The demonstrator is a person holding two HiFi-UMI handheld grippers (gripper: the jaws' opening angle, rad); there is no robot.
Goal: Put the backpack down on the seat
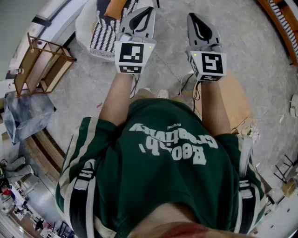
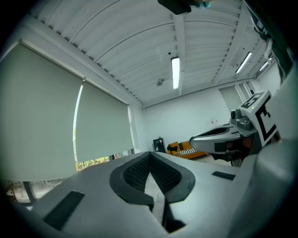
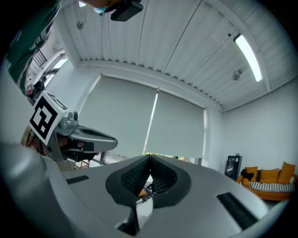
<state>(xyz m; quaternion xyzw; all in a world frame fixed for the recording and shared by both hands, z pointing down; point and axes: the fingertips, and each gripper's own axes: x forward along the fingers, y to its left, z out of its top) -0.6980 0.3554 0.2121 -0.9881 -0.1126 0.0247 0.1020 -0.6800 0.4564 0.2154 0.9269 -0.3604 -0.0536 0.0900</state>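
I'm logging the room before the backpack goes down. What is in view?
seat: one, white, floor ahead of the left gripper
cushion: one, black-and-white striped, on the seat
wooden rack: one, light brown, floor at left
cardboard: one, brown, floor beside the right arm
sofa: one, orange, by the far wall
blinds: two, grey-green, over the window
backpack straps: two, black and grey, on the shoulders
shirt: one, green, on the person
left gripper: one, grey, shut, empty
right gripper: one, grey, shut, empty
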